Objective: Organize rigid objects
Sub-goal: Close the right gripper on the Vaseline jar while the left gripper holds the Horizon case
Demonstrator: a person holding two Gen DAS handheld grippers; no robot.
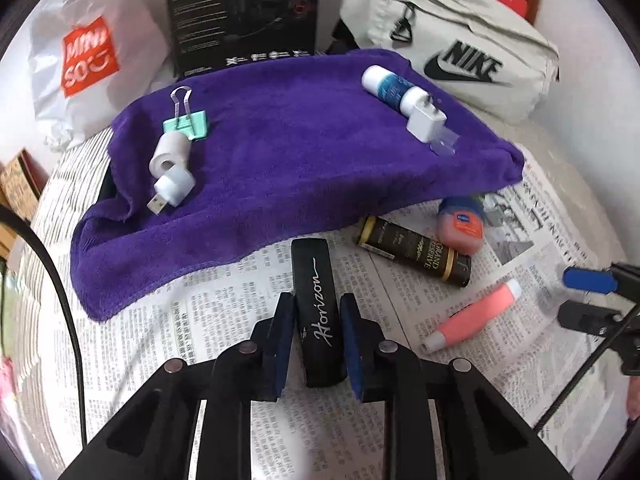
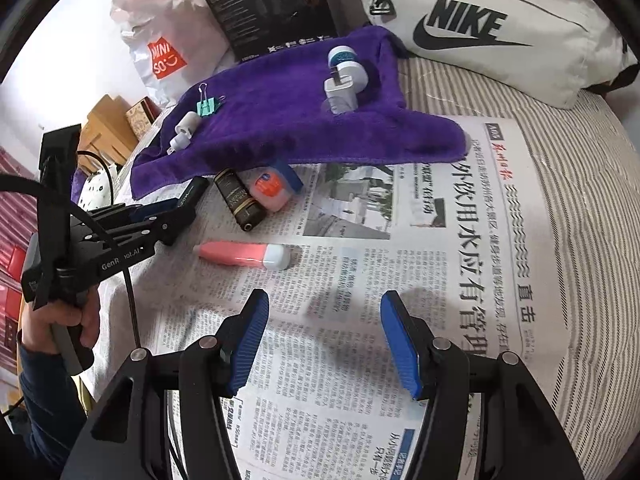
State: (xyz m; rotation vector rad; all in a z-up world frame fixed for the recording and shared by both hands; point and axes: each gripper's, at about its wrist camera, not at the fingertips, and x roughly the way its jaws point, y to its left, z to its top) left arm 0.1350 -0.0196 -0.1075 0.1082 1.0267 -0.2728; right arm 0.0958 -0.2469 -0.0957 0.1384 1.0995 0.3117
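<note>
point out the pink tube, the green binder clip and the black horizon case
pink tube [image 2: 236, 253]: right wrist view, middle of its pink body
green binder clip [image 1: 188, 125]: left wrist view, its green body
black Horizon case [image 1: 318, 304]: left wrist view, on the lettering

Nike bag and Miniso bag (both white) behind newspaper.

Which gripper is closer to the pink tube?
Right, though it's close. The right gripper hangs open over the newspaper just short of the pink tube. The left gripper is off to the tube's side, shut on the black Horizon case.
</note>
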